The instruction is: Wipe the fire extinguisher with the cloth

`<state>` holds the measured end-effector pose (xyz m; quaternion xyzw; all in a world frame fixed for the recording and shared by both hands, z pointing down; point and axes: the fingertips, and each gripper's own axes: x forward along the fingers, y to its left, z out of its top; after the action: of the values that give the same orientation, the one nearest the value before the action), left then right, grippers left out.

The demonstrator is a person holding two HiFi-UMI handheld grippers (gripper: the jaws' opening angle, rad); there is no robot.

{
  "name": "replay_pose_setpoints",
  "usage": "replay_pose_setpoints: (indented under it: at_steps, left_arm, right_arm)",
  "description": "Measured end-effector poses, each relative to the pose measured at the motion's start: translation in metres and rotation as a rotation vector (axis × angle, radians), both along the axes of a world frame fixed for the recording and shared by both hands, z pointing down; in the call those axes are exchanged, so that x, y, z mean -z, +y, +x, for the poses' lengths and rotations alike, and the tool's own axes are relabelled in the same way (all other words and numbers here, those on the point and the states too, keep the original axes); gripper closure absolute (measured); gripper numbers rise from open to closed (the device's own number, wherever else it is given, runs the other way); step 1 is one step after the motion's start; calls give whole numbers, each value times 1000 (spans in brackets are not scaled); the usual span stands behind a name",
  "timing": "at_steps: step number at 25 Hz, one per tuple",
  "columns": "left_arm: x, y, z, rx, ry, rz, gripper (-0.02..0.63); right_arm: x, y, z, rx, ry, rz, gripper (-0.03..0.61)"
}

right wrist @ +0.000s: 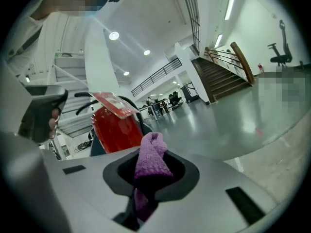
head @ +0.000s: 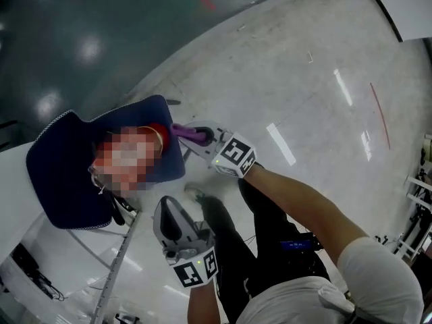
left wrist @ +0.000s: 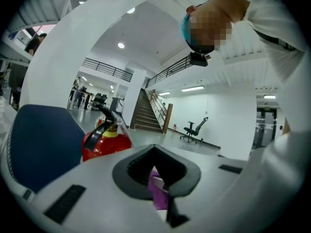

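Left gripper (left wrist: 163, 203) jaws closed, right gripper (head: 200, 136) clamping purple cloth (right wrist: 152, 159) near red fire extinguisher (right wrist: 114, 127)

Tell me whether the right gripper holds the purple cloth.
Yes: the right gripper view shows the right gripper clamped on the purple cloth, which bunches up out of its jaws before the red fire extinguisher.

The head view looks steeply down from above, over the person's arms, onto the left gripper (head: 169, 206) and the right gripper (head: 192, 133). Each gripper view sits low behind its own fingers and tilts up into the hall — the right one past the pinched cloth (right wrist: 151, 157). All three share the fire extinguisher (right wrist: 114, 130), close before both gripper cameras.
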<state>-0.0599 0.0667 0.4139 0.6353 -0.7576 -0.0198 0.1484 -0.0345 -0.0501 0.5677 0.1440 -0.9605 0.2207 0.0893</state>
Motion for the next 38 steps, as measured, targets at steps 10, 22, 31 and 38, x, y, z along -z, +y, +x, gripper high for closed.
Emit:
replay_pose_setpoints:
  at_steps: [10, 22, 31, 38]
  left_arm:
    - [-68, 13, -9, 56, 74, -15, 609]
    - [-114, 33, -12, 40, 152, -65, 609]
    - [-104, 36, -4, -12, 196, -54, 609]
    - [-72, 47, -2, -11, 189, -45, 609]
  right_arm:
    - [-151, -13, -32, -114, 68, -169, 521]
    - [-206, -11, -77, -37, 50, -327, 521]
    - [-167, -15, -95, -43, -109, -441, 522]
    - [-101, -12, -97, 26, -208, -449, 522]
